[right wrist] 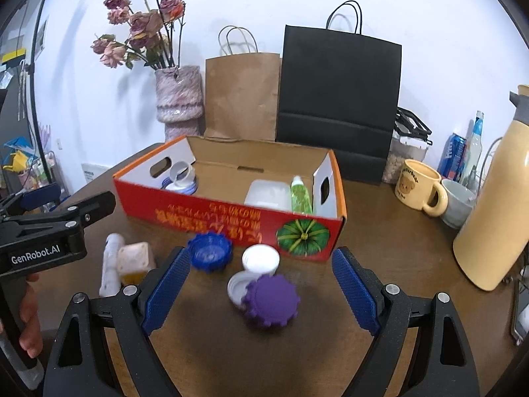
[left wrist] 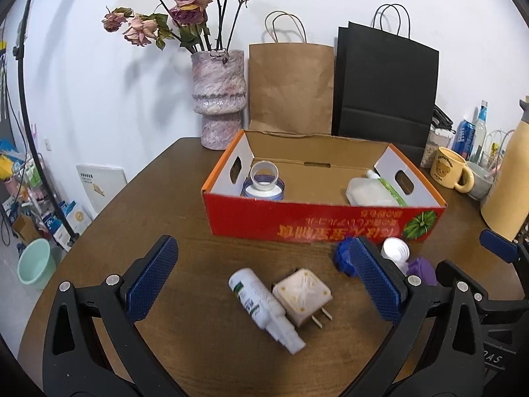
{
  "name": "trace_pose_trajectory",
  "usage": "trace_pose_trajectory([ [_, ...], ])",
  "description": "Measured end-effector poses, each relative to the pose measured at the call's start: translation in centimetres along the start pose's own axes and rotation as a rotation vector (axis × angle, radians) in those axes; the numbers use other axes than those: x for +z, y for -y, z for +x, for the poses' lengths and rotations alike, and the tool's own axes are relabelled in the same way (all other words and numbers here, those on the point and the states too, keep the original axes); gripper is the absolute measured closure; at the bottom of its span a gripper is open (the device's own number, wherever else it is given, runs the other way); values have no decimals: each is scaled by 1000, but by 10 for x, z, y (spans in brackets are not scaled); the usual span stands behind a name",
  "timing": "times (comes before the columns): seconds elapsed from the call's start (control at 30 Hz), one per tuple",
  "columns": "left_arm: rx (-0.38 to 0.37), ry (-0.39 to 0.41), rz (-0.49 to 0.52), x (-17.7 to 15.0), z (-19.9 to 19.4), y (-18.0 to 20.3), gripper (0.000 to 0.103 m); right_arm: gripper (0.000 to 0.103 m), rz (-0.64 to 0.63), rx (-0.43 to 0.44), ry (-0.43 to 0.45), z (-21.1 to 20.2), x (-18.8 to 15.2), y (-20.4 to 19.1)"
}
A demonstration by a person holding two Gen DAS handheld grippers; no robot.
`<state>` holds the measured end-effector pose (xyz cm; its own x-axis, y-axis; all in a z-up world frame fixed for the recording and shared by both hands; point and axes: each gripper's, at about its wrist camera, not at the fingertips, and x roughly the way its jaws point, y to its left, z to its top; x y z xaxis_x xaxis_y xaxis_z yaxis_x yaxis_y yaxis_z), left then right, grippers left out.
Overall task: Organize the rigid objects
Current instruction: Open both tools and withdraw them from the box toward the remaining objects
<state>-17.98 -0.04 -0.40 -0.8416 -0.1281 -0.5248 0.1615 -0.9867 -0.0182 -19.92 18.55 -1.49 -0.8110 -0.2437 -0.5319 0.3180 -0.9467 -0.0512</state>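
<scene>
On the brown table we see a white spray bottle (left wrist: 261, 307) lying on its side, touching a cream plug-in adapter (left wrist: 302, 294) whose two prongs point toward us. Nearer the red cardboard box (right wrist: 231, 218) lie a blue toothed cap (right wrist: 210, 251), a white cap (right wrist: 260, 259) and a purple toothed cap (right wrist: 271, 301). In the box we see a roll of tape (left wrist: 263, 173) on a round jar and a white container (right wrist: 269, 195) beside a green tube (right wrist: 301, 195).

red box (left wrist: 307, 221), purple cap (right wrist: 271, 301), perhaps cream plug (left wrist: 302, 292)
</scene>
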Motion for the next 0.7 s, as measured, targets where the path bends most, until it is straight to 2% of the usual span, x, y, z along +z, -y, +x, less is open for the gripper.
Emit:
trace_pose_trajectory([
  [0.27, -16, -50, 22, -23, -6, -7, 0, 11, 16, -8, -35, -12, -23, 4],
  [0.5, -28, -138, 81, -46, -3, -9, 0, 11, 19, -25, -64, -20, -39, 6],
  [0.7, -47, -204, 78, -53, 12, -13, 0, 11, 35, -30, -87, -23, -49, 10],
])
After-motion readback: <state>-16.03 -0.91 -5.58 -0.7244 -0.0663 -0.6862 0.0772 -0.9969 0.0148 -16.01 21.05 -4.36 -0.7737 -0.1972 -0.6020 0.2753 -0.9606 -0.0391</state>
